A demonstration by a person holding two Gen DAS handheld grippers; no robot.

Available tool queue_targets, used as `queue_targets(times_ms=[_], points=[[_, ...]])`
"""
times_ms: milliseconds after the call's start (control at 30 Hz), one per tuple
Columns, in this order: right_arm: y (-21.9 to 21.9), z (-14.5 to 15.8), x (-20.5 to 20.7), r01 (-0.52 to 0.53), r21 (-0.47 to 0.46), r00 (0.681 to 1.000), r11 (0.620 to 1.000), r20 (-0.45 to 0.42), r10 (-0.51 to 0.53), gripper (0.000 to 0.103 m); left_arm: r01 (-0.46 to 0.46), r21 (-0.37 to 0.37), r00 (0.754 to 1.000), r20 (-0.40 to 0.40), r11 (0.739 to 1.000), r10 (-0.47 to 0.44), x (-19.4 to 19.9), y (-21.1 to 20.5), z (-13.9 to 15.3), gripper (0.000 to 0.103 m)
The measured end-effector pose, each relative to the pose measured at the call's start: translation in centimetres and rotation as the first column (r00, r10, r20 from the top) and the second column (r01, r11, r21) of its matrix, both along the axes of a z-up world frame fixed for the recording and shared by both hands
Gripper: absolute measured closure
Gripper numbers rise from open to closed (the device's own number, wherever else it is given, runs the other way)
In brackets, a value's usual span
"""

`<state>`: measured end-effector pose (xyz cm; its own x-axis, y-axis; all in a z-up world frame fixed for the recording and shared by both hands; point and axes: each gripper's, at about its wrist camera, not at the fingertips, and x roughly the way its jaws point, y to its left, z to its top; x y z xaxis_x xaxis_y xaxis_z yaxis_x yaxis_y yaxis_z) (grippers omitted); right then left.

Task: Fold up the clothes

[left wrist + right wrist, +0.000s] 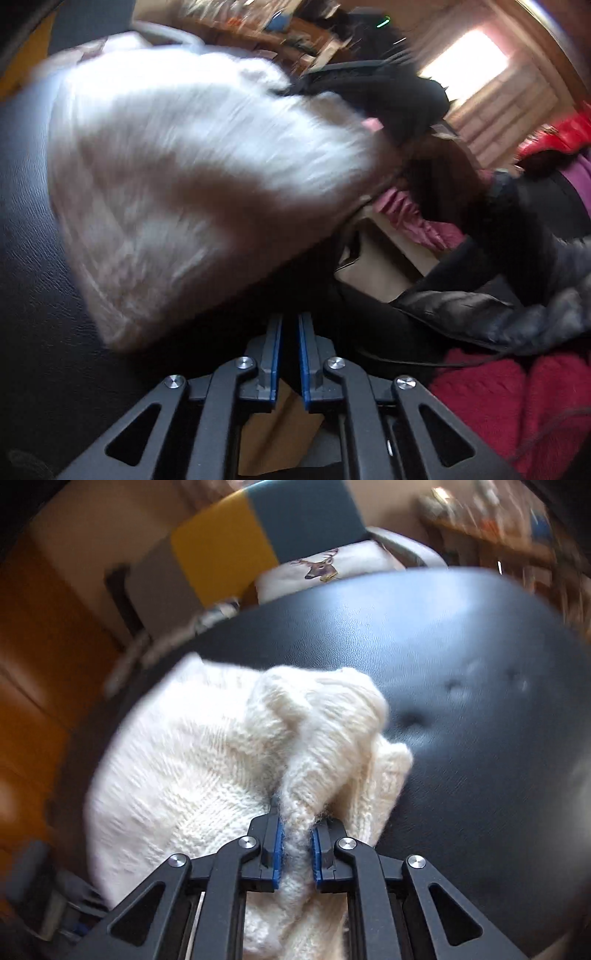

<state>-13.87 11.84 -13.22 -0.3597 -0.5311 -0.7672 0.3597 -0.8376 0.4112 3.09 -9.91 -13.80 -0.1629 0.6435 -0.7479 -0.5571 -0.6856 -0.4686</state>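
Observation:
A cream knitted sweater (192,768) lies bunched on a black leather surface (461,701). My right gripper (295,819) is shut on a raised fold of its knit, which runs back between the blue pads (279,849). In the left wrist view the same sweater (203,177) is a blurred white mass above and left of my left gripper (290,321). That gripper's jaws stand almost together, with only a dark narrow gap and no cloth seen between them. It hovers beside the sweater's lower edge, over the black leather surface (37,258).
To the right of the left gripper lie a red knit garment (498,398), a dark puffy jacket (517,314), a pink garment (413,218) and a cardboard box (380,266). Behind the black surface stand a deer-print cushion (321,566) and a yellow and teal chair back (258,535).

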Motion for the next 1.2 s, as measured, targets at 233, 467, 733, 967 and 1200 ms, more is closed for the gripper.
queue_targets(times_ms=[233,467,733,967,1200], points=[[2.1,-0.2,-0.4,0.004,-0.137,0.999,0.991,0.050,0.003,0.079,-0.121,0.126,0.980,-0.143,0.985,0.138,-1.7,-3.2,6.4,0.094],[4.9,2.8,4.8,-0.097,-0.363,0.985,0.927,0.098,0.141,0.027,-0.249,0.107,0.941,-0.209,0.963,0.266,-5.5,-3.6,7.8,0.094],[0.7,0.9,9.9,-0.220,-0.206,0.966,0.954,0.088,0.242,0.096,-0.267,0.062,0.934,-0.231,0.962,0.274,-7.8,-1.1,7.1,0.094],[3.0,-2.6,11.4,-0.153,-0.141,0.974,0.978,0.145,0.174,0.098,-0.214,0.030,0.967,-0.135,0.976,0.216,-7.1,-0.1,2.2,0.094],[4.4,-2.0,11.3,-0.128,-0.189,0.976,0.974,0.151,0.158,0.085,-0.259,0.083,0.956,-0.121,0.962,0.268,-5.9,-0.5,2.0,0.094]])
